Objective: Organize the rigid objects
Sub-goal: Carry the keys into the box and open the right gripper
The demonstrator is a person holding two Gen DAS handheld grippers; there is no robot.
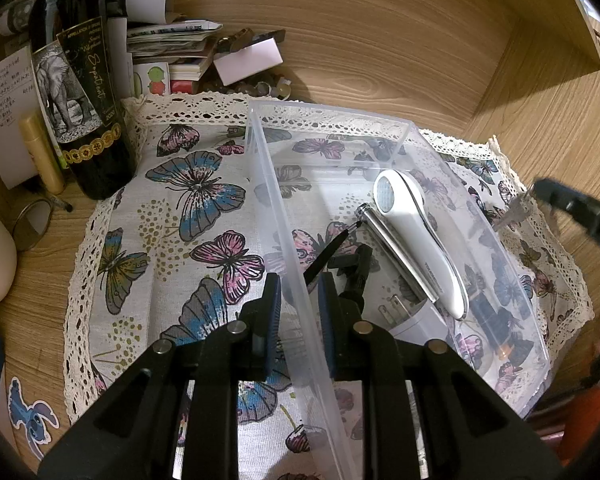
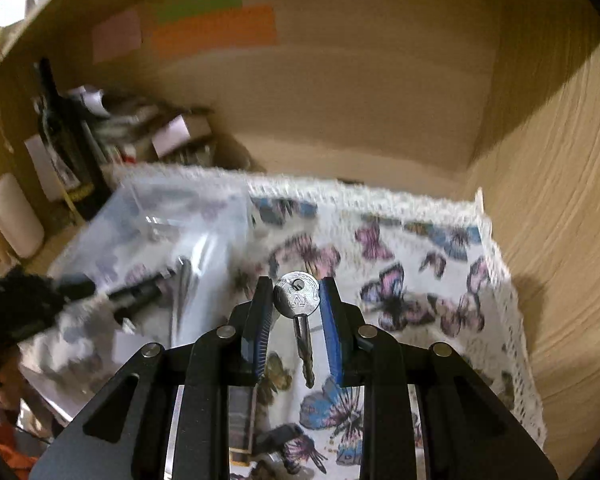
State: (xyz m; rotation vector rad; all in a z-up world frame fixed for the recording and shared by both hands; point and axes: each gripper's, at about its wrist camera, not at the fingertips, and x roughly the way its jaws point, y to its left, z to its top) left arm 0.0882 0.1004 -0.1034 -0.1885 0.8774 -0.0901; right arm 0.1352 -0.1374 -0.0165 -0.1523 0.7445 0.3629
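Steadying the bin (image 1: 380, 128) by its near wall, left gripper (image 1: 299, 294) is clenching it while right gripper (image 2: 293, 300) is grasping a key (image 2: 296, 300) for binning.

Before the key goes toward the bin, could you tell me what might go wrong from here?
1. The key is pinched only by its round head in the right gripper, blade hanging free, so it could pivot or slip.
2. The left gripper clamps just one thin wall of the clear bin; a bump could tilt it.
3. The white device and other items crowd the bin, so the key may bounce off.
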